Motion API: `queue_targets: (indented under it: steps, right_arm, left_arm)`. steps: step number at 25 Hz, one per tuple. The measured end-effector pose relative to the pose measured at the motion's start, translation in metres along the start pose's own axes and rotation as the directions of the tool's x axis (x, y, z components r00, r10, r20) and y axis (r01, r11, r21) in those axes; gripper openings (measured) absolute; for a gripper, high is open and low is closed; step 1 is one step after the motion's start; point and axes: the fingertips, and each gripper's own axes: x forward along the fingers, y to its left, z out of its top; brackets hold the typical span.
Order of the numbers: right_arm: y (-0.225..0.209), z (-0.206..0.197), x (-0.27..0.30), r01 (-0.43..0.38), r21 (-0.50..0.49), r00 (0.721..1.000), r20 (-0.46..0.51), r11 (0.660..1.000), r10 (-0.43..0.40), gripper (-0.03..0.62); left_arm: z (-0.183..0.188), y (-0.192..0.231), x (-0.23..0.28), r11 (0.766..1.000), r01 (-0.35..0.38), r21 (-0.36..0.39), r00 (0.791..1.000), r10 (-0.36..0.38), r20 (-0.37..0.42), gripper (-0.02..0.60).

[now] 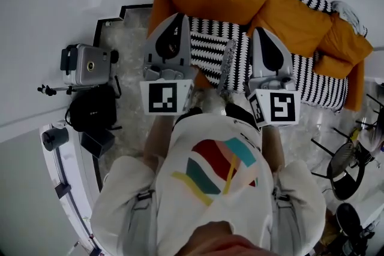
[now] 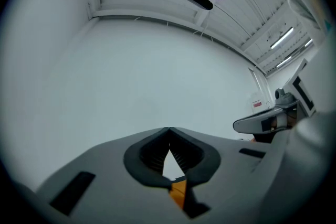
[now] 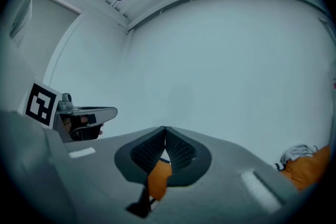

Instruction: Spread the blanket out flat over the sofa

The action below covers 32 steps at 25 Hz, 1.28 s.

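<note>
At the left of the head view stands a camera on a tripod, with a black bag below it. The left gripper sits left of centre, jaws together on nothing, its marker cube showing a square code only. The zigzag blanket lies on the orange sofa, from centre to right. The right gripper hangs over it, jaws closed and empty. In the left gripper view, a wall label at right is too small to read.
</note>
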Motion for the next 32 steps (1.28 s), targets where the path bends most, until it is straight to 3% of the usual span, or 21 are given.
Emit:
queue_targets:
  steps: [5, 11, 16, 25, 32]
  right_arm:
    - [0.0, -0.006, 0.034, -0.045, -0.022, 0.999, 0.003, 0.999, 0.046, 0.005]
    - [0.005, -0.04, 0.071, -0.103, 0.0, 0.995, -0.009, 0.995, 0.103, 0.004]
    - [0.009, -0.092, 0.097, -0.144, 0.02, 0.988, -0.048, 0.989, 0.145, 0.005]
    - [0.004, -0.194, 0.124, -0.16, 0.126, 0.983, -0.074, 0.979, 0.17, 0.003]
    - [0.01, -0.28, 0.124, -0.142, 0.171, 0.98, -0.115, 0.975, 0.163, 0.005]
  left_arm:
    - [-0.026, 0.001, 0.025, 0.997, 0.039, -0.06, 0.998, -0.041, -0.037, 0.015]
    - [-0.08, 0.008, 0.036, 0.994, 0.004, -0.105, 0.994, -0.016, -0.112, 0.015]
    - [-0.136, 0.023, 0.031, 0.988, -0.063, -0.139, 0.986, 0.04, -0.164, 0.015]
    - [-0.254, 0.033, 0.023, 0.985, -0.127, -0.117, 0.972, 0.1, -0.212, 0.015]
    - [-0.325, 0.023, 0.014, 0.989, -0.115, -0.095, 0.971, 0.092, -0.221, 0.015]
